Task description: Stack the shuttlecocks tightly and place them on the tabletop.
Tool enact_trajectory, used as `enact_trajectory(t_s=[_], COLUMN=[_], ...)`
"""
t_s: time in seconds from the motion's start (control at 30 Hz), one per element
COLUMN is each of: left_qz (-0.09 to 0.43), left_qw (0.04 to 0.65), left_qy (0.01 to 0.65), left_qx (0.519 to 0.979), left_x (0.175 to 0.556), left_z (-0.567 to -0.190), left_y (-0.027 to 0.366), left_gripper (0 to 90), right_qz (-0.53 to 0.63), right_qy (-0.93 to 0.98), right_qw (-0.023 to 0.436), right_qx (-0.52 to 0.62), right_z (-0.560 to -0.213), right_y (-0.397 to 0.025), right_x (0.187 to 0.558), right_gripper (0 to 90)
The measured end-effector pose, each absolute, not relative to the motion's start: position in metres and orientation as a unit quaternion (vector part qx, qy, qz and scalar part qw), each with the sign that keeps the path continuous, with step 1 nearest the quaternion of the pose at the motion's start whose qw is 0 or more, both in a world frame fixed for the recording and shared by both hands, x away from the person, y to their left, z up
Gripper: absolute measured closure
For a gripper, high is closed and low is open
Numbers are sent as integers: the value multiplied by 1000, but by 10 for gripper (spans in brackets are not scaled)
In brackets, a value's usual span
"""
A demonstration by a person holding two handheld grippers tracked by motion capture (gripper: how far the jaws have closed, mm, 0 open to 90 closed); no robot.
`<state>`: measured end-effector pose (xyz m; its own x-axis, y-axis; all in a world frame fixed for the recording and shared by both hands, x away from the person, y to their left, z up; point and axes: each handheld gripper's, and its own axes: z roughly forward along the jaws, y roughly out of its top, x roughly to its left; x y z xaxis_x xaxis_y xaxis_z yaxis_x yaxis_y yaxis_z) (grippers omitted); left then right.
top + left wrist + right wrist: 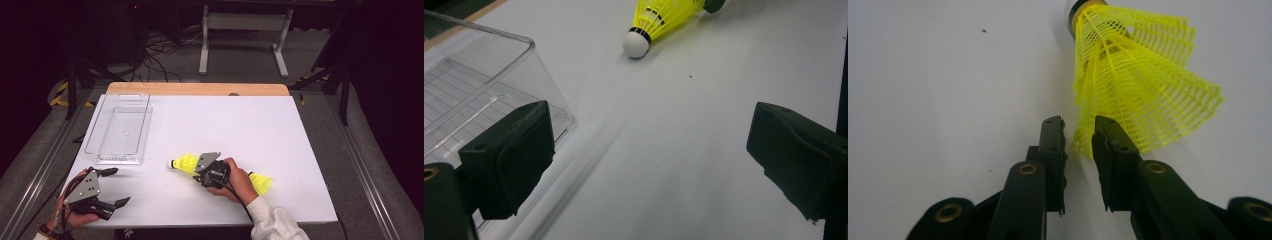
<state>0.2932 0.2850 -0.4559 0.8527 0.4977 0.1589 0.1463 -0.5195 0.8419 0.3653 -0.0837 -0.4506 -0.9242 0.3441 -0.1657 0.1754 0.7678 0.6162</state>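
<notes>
Now the right gripper pinches the near shuttlecock's yellow skirt edge, while the left gripper gapes wide at the near left.

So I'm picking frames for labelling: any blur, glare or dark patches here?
High view: surroundings dark, table evenly lit. Left gripper view: streaky blur beside the bin, shuttlecock sharp. Right gripper view: crisp, soft shadow under the shuttlecock.

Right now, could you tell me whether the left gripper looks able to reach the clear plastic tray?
Probably yes: the left gripper is open, and the clear plastic tray sits just ahead of it with bare table between them.
</notes>
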Motion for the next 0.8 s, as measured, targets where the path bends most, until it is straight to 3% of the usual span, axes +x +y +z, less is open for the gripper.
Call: enact_trajectory(t_s=[0.8], left_qz=[196], left_qw=[448], left_qy=[185], left_qx=[852], left_x=[293], left_z=[-456], left_y=[284], left_gripper=[64], right_qz=[327], right_qy=[919], right_qw=[158], right_qx=[152], right_z=[-436], right_y=[-93], right_x=[363], right_gripper=[618])
